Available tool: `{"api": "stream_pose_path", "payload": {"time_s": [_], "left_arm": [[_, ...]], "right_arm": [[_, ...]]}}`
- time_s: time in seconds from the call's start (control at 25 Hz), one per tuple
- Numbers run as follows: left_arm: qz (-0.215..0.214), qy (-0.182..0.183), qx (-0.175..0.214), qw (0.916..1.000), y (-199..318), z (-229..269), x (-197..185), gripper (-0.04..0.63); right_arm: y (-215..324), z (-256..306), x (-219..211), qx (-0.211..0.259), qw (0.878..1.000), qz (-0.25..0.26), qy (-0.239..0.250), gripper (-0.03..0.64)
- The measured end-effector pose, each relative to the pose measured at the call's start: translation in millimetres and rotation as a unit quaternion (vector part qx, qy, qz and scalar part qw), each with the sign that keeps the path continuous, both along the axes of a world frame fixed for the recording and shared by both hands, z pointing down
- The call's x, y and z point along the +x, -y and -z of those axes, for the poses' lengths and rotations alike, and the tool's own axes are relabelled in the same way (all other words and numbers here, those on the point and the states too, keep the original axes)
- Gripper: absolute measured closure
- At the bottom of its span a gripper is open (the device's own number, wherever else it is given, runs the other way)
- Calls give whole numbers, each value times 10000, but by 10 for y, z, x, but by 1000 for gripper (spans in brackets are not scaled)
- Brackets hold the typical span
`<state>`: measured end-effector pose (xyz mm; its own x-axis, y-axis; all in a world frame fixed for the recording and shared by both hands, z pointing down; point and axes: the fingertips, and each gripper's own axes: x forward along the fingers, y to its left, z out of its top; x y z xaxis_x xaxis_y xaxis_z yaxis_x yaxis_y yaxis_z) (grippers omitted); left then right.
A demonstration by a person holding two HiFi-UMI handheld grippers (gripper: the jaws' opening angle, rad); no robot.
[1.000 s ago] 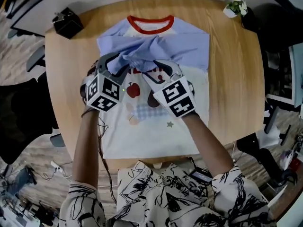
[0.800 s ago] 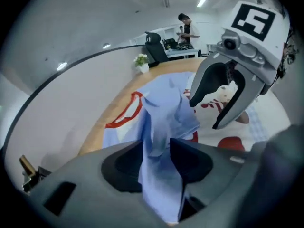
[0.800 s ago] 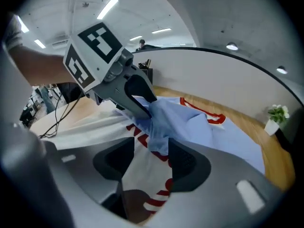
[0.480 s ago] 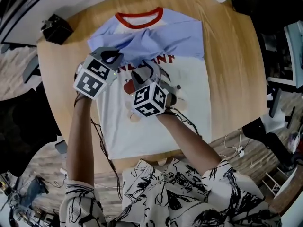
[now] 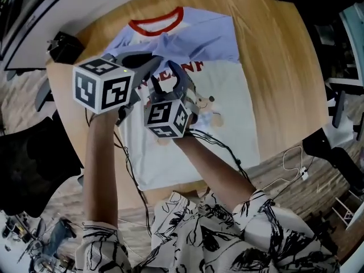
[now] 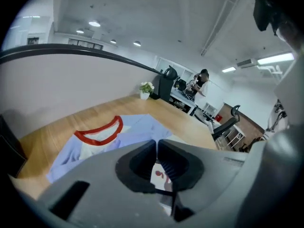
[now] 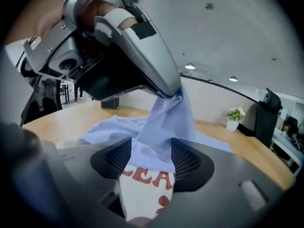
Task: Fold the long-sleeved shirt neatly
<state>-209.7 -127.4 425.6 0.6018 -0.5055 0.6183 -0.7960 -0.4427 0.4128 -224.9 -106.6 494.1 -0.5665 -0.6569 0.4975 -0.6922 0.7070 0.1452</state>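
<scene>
Now | left tongs clamp blue sleeve | right tongs just opening, sleeve loose between | shirt print: "LEA"

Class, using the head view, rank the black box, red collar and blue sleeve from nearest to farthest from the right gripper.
The right gripper: its tongs have just been opening, with the blue sleeve between them.
1. blue sleeve: between the tongs.
2. red collar: beyond the tongs, higher in the picture.
3. black box: at the left edge of the table.
</scene>
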Motion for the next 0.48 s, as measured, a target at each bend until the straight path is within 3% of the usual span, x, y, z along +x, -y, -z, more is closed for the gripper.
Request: {"api": "stream_pose_path", "payload": {"time_s": [0.12, 0.2, 0.28, 0.48], "left_arm": [[16, -214, -46, 9998, 86, 102, 181, 578], [123, -321, -77, 9994, 171, 145, 258, 578], [171, -326, -115, 9993, 261, 180, 310, 579], [64, -204, -270, 9994, 533, 222, 484, 578]], "right_arm": [[93, 136, 86, 26, 9994, -267, 213, 344], [164, 199, 199, 130, 9989, -392, 210, 435], [226, 265, 338, 227, 9982, -467, 293, 569], [403, 450, 708, 204, 9958, -518, 724, 588]]}}
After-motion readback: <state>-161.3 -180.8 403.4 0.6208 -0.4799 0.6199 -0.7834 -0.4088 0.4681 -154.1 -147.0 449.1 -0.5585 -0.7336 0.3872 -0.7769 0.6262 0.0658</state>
